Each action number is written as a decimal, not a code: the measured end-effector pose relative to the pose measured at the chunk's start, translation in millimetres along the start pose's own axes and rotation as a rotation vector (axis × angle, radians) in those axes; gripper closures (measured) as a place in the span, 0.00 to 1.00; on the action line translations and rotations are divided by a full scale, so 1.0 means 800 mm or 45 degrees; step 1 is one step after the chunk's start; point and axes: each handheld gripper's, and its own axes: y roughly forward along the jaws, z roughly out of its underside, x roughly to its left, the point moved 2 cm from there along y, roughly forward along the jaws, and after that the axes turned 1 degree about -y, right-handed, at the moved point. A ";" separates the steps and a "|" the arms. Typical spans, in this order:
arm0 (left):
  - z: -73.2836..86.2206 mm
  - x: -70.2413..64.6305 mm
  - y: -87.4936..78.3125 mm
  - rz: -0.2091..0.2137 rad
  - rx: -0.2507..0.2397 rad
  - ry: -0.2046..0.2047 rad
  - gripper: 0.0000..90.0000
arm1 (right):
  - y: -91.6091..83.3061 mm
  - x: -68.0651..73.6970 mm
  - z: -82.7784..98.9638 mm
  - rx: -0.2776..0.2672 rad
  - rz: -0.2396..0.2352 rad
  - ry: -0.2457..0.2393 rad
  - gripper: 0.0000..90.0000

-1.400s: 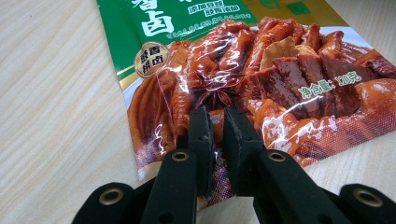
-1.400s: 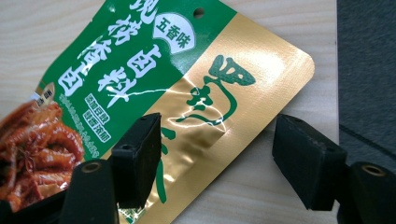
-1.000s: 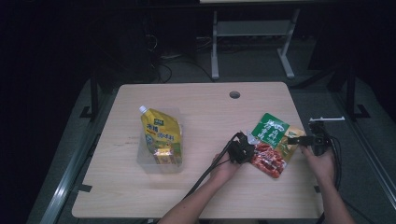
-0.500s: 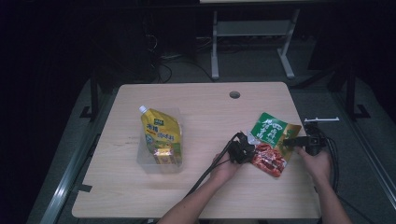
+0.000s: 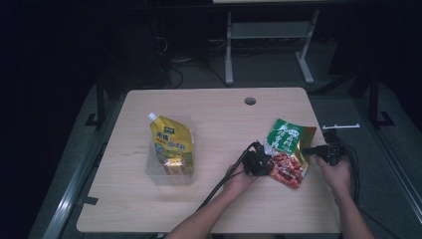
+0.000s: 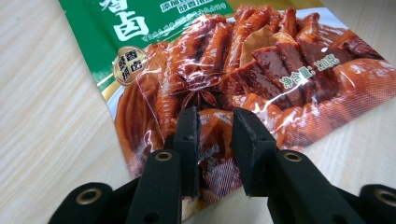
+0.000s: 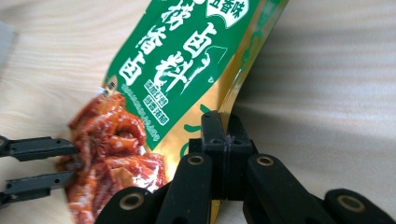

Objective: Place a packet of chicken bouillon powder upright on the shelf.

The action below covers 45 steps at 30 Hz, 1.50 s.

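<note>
Wooden table (image 5: 219,209), clear plastic tub (image 5: 154,172) at left holding a yellow spouted pouch (image 5: 171,144). Green-and-red food pouch (image 5: 286,152) lies flat at table's right side, between both grippers. Right gripper (image 7: 223,123) has just been closing, jaws pinched tight on pouch's gold side edge. Left gripper (image 6: 215,135) jaws just been opening, small gap, pouch's lower edge between them, pads not pressing.

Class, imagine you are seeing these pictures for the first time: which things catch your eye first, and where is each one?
The green and red food pouch at the table's right stands out, held between two tools: the right tool pinches its gold edge, while the left tool straddles its red end with pads apart, having just been opening. Left of them, a yellow spouted pouch lies in a clear tray.
</note>
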 end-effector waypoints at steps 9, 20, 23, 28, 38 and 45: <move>0.007 -0.004 -0.048 0.038 -0.091 0.011 0.72 | -0.035 0.034 -0.005 -0.098 -0.019 -0.114 1.00; 0.028 -0.011 -0.083 0.028 -0.130 0.048 0.66 | -0.073 0.099 -0.006 -0.181 -0.072 -0.322 1.00; 0.034 -0.014 -0.091 0.039 -0.133 0.047 0.63 | -0.079 0.117 -0.009 -0.197 -0.100 -0.390 1.00; 0.043 -0.020 -0.106 0.042 -0.155 0.054 0.60 | -0.085 0.143 -0.015 -0.191 -0.148 -0.482 1.00; 0.062 -0.032 -0.131 0.099 -0.220 0.034 0.54 | -0.083 0.177 -0.026 -0.215 -0.290 -0.646 1.00; 0.080 -0.033 -0.146 0.102 -0.218 0.013 0.51 | -0.077 0.204 -0.036 -0.228 -0.296 -0.733 1.00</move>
